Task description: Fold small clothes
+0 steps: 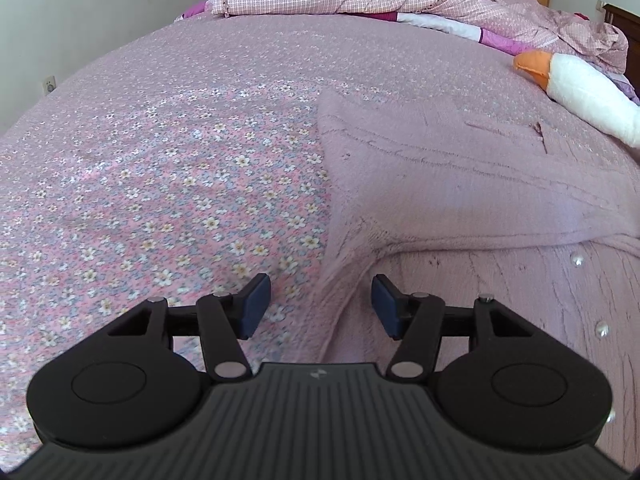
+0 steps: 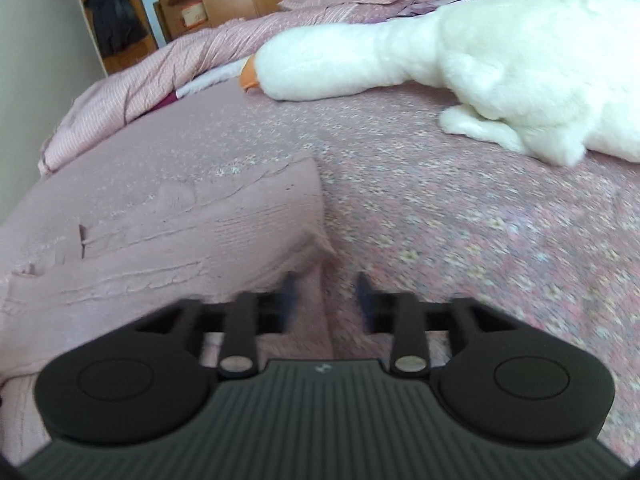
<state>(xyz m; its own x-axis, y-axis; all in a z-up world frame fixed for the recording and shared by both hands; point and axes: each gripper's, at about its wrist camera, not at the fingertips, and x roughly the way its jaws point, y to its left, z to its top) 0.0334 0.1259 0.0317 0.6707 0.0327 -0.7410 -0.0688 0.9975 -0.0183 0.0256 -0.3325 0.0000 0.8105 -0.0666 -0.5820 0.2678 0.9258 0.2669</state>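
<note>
- Left wrist view: the left gripper (image 1: 321, 307) hangs with jaws spread apart and empty, straddling the left edge of the pink knit sweater (image 1: 460, 184). The sweater lies flat on the floral bed (image 1: 160, 152), with a plush goose (image 1: 584, 92) beyond it.
- Right wrist view: the right gripper (image 2: 325, 302), blurred, has its jaws released at the sweater's (image 2: 192, 224) right edge; the goose (image 2: 480, 48) lies behind.

Soft even daylight, faint shadows, strong fisheye bending at edges, left view sharp, right view motion-blurred
</note>
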